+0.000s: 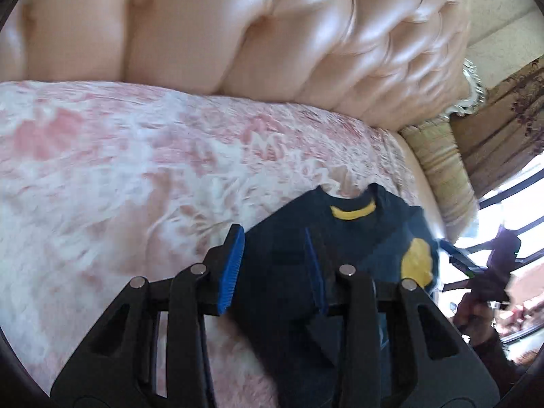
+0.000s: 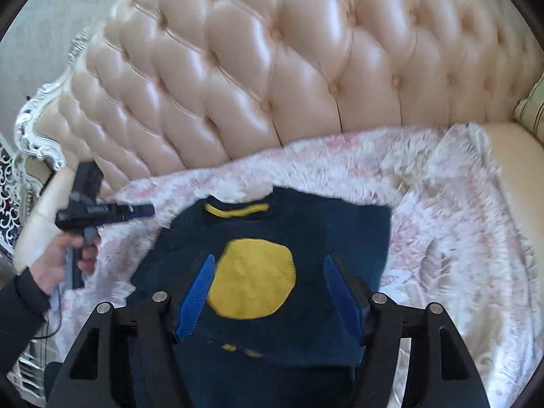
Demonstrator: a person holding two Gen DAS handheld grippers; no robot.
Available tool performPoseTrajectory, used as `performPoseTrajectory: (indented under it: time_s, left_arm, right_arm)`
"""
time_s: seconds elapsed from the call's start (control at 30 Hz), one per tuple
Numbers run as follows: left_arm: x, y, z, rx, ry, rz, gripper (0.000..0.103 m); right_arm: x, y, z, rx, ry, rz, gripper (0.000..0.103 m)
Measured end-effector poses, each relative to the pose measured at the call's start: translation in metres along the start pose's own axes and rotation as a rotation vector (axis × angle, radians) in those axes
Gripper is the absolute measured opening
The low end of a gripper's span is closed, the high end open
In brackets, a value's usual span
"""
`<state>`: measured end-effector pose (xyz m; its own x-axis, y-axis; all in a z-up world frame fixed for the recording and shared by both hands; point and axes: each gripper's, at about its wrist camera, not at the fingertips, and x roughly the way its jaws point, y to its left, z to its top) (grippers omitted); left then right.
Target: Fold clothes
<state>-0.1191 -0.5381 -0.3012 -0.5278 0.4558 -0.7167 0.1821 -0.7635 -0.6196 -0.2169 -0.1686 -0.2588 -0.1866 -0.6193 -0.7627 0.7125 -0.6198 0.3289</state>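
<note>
While the left wrist view is looking down over a fluffy pink-and-white bed cover (image 1: 136, 176), the left gripper (image 1: 275, 268) is hanging at the lower middle of the frame with its blue ribbed pads partly apart and nothing pinched between them. The dark navy knitted sweater with a yellow collar lining and a round yellow patch (image 1: 340, 248) is lying flat on the cover at the lower right, its neckline pointing toward the tufted cream leather headboard (image 1: 238, 34) across the top. At the far right edge, the right gripper (image 1: 459, 258) is showing only as a blurred dark shape against a bright window.

In the right wrist view, the right gripper (image 2: 268, 289) is spreading wide at the lower centre, its pads framing the yellow patch from above and gripping nothing. The sweater (image 2: 323, 224) is filling the middle of the frame, and its outline is looking compact and roughly rectangular, with no sleeves sticking out, so the side folds are probably done already. A final fold bringing hem to collar likely remains. At the left edge, a hand (image 2: 64, 261) is holding the left gripper (image 2: 142, 209) just beside the sweater's shoulder.
</note>
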Motion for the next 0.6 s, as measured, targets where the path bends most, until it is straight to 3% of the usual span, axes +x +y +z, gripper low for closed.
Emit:
performPoseTrajectory:
  time_s: [0.07,0.23,0.27,0.3,0.4,0.47,0.57,0.6]
  left_arm:
    - [0.016,-0.001,0.002,0.027,0.049,0.046,0.039]
    - [0.035,0.003,-0.001,0.044,0.105,0.088,0.039]
    - [0.038,0.003,-0.002,0.046,0.111,0.090,0.033]
    - [0.036,0.002,-0.002,0.054,0.104,0.078,0.020]
    - [0.030,-0.001,-0.002,0.073,0.091,0.077,0.019]
    - [0.025,-0.005,-0.002,0.092,0.082,0.086,0.019]
    - [0.016,-0.010,-0.003,0.105,0.066,0.093,0.019]
    - [0.014,-0.011,-0.004,0.104,0.062,0.094,0.019]
  right_arm:
    - [0.022,-0.011,-0.008,0.024,0.059,-0.024,0.068]
    - [0.031,-0.024,-0.023,0.001,0.055,-0.063,0.067]
    - [0.031,-0.022,-0.024,-0.003,0.051,-0.070,0.067]
    - [0.031,-0.021,-0.026,-0.007,0.047,-0.077,0.068]
    - [0.023,-0.016,-0.018,0.002,0.048,-0.089,0.068]
    - [0.007,-0.015,-0.004,0.010,-0.010,-0.087,0.069]
    - [-0.009,-0.020,0.032,-0.016,-0.077,-0.112,0.095]
    - [0.000,-0.021,0.046,-0.037,-0.042,-0.131,0.100]
